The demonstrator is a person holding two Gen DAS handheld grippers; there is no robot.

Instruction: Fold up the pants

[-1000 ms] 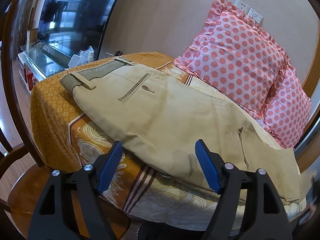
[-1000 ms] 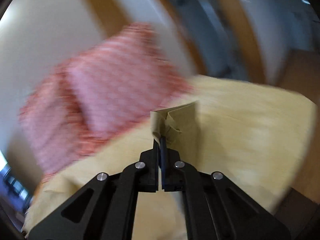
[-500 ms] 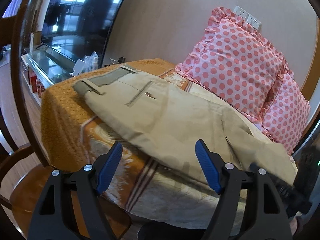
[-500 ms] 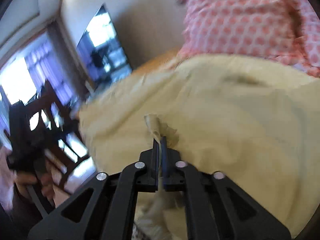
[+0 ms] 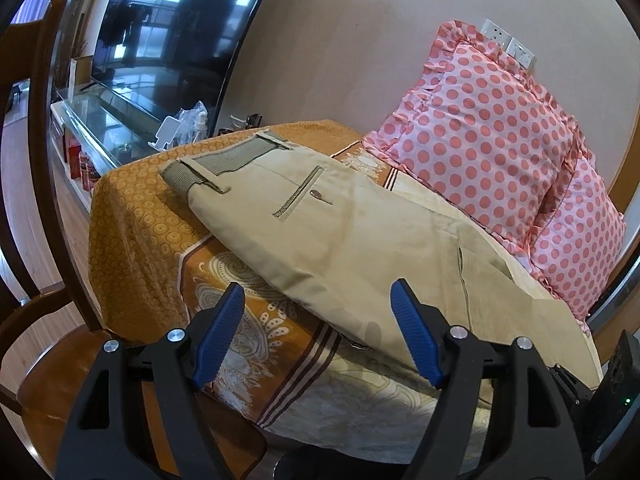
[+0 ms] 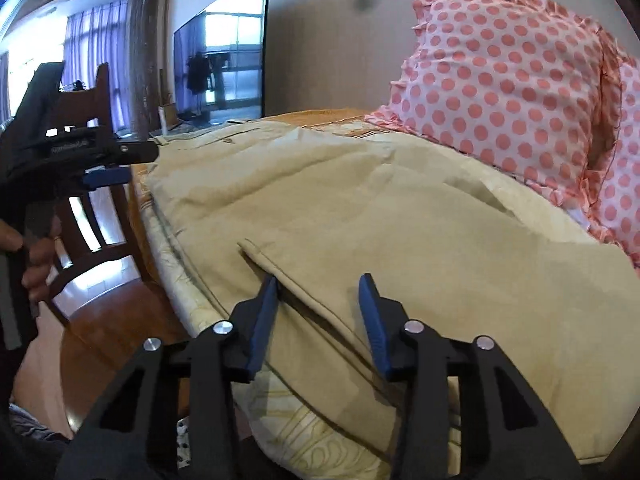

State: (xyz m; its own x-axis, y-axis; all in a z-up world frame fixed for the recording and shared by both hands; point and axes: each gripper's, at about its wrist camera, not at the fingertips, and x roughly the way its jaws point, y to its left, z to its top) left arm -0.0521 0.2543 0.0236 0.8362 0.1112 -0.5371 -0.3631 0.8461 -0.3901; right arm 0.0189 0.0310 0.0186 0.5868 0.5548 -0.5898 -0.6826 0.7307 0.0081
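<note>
Beige pants (image 5: 360, 240) lie flat across an orange patterned cover (image 5: 136, 216), waistband at the far left, legs running right. In the right wrist view the pants (image 6: 400, 220) fill the middle, with a leg hem laid over them near the front. My left gripper (image 5: 318, 320) is open and empty, just short of the pants' near edge. My right gripper (image 6: 318, 304) is open and empty, its fingertips over the hem edge. The left gripper also shows in the right wrist view (image 6: 112, 160), held by a hand at the left.
Two pink polka-dot pillows (image 5: 500, 152) lean on the wall at the back right. A wooden chair (image 6: 92, 184) stands at the left front. A TV (image 5: 168, 36) and a glass cabinet (image 5: 100, 120) are at the far left.
My right gripper was shut on the pants' hem, swung it over the pants, and has opened and let it go. My left gripper stayed open and drew back slightly.
</note>
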